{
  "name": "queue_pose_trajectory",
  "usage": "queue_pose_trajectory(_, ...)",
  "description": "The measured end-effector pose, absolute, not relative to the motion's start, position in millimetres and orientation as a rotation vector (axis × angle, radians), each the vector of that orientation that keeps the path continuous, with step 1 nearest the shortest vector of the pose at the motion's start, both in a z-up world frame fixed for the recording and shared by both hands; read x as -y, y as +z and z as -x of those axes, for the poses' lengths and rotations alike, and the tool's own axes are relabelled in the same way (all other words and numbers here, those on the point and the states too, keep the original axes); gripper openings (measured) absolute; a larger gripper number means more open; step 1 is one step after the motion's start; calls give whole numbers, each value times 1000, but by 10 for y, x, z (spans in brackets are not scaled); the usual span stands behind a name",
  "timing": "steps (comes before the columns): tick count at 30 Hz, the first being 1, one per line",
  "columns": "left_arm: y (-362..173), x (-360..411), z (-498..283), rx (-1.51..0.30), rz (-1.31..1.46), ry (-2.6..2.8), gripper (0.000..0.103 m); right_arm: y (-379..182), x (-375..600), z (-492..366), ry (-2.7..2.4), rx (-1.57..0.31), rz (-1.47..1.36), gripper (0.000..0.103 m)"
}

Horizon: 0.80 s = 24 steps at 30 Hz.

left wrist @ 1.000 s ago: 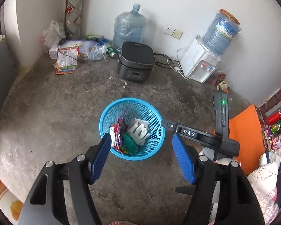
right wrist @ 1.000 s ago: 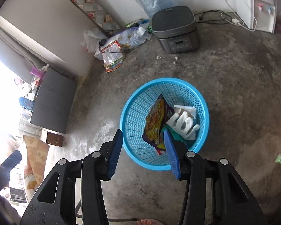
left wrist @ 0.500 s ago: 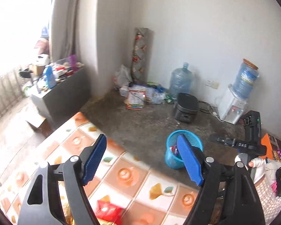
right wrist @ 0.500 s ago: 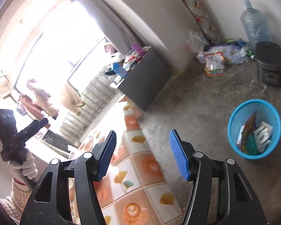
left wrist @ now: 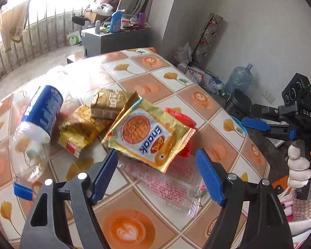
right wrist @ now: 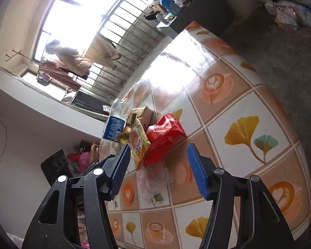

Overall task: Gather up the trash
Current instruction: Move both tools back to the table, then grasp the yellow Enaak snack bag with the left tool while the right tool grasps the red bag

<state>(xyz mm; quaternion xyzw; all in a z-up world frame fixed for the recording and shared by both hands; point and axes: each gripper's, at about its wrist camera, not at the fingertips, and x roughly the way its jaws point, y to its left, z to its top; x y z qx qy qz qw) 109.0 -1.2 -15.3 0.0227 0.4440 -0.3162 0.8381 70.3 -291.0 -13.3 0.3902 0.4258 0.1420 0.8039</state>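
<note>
A heap of trash lies on the tiled-pattern table [left wrist: 197, 95]. It holds a clear plastic bottle with a blue label [left wrist: 41, 114], yellow snack packs [left wrist: 78, 132], a brown-gold pack [left wrist: 109, 103], a golden noodle pack [left wrist: 149, 132], a red wrapper [left wrist: 180, 120] and a clear plastic wrapper [left wrist: 172, 184]. My left gripper [left wrist: 157, 174] hovers open over the clear wrapper, gripping nothing. In the right wrist view my right gripper [right wrist: 158, 168] stands open just short of the red wrapper [right wrist: 165, 137] and the noodle pack [right wrist: 139, 143]. A gloved hand [left wrist: 298, 166] holds the right gripper [left wrist: 257, 125] at the table's right edge.
The blue basket [left wrist: 238, 122] peeks out behind the table's right edge, on the concrete floor. A grey cabinet [left wrist: 114, 39] with bottles stands by the barred window. Water jugs and bags lie along the far wall.
Both views swung away from the blue basket on the floor and up to the table with the trash heap. Both grippers' jaws stand wider than a second ago.
</note>
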Motion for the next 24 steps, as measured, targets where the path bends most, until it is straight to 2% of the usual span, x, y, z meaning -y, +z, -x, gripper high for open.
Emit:
queue_pose_trajectory(7,-282,-304,-1281,-947,201,-605,75,-232,2715,-956,267,-1024,-933,52)
queue_pose_trajectory(16,-417,-157,-1599,-956,139,-531,55,-385,2628,-1145,175,-1112,-969,49)
queue_pose_trajectory(22,-529,-123,-1680,-958,91,-494,45,-443,2571,-1202,137,-1140,-982,43)
queue_pose_trajectory(24,-561,-126,-1694,-968,86,-490,39,-469,2573,-1195,133,-1142,-1005,36)
